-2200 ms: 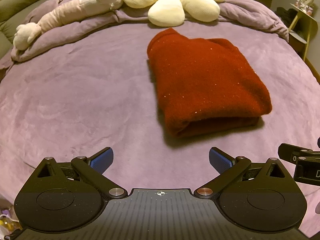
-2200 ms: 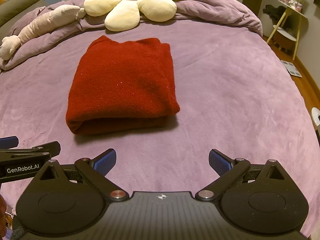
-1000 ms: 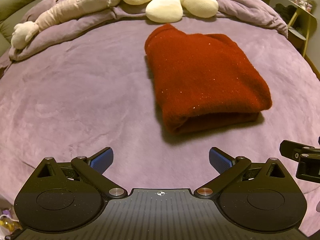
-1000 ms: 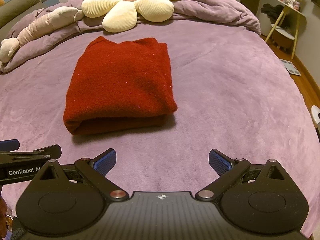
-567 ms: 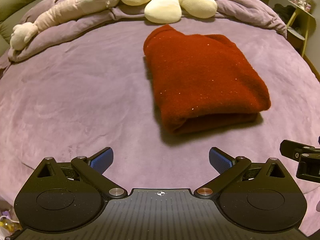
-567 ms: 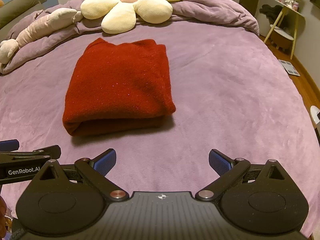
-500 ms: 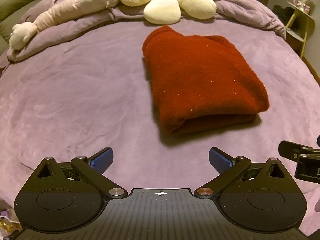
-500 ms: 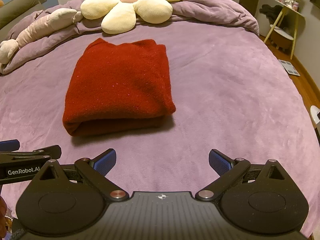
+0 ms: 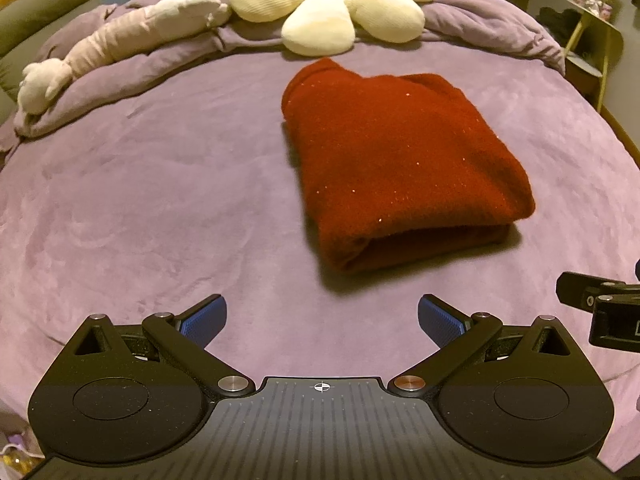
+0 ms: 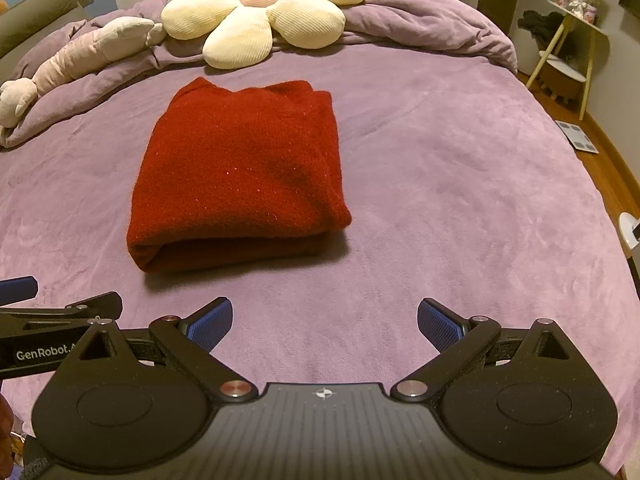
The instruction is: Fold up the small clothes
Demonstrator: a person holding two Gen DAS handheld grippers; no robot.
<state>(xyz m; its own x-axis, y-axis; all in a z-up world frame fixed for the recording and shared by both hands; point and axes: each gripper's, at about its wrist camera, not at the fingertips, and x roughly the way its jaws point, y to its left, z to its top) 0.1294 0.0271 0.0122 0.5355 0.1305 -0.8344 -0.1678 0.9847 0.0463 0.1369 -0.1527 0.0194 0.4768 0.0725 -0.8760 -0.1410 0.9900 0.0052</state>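
On the purple plush bedspread [image 10: 460, 168], a deep red fuzzy knit garment [image 10: 240, 176] folded into a thick rectangular bundle, rounded fold edge facing the cameras, well short of the cream flower-shaped corduroy cushion [image 10: 260, 12] at the head. Looks finished, or nearly so. Risk from here: thick springy knit slumping open if nudged at the loose far corners; a careless pass catching the top layer and dragging it askew; soft bedding giving way under any pressing down. Left gripper [image 9: 322, 322] spread wide, blue pads [image 9: 204, 320] empty, touching nothing, hovering near the bundle's front edge. Right gripper [image 10: 324, 322] likewise fully spread, empty, clear of the fabric.
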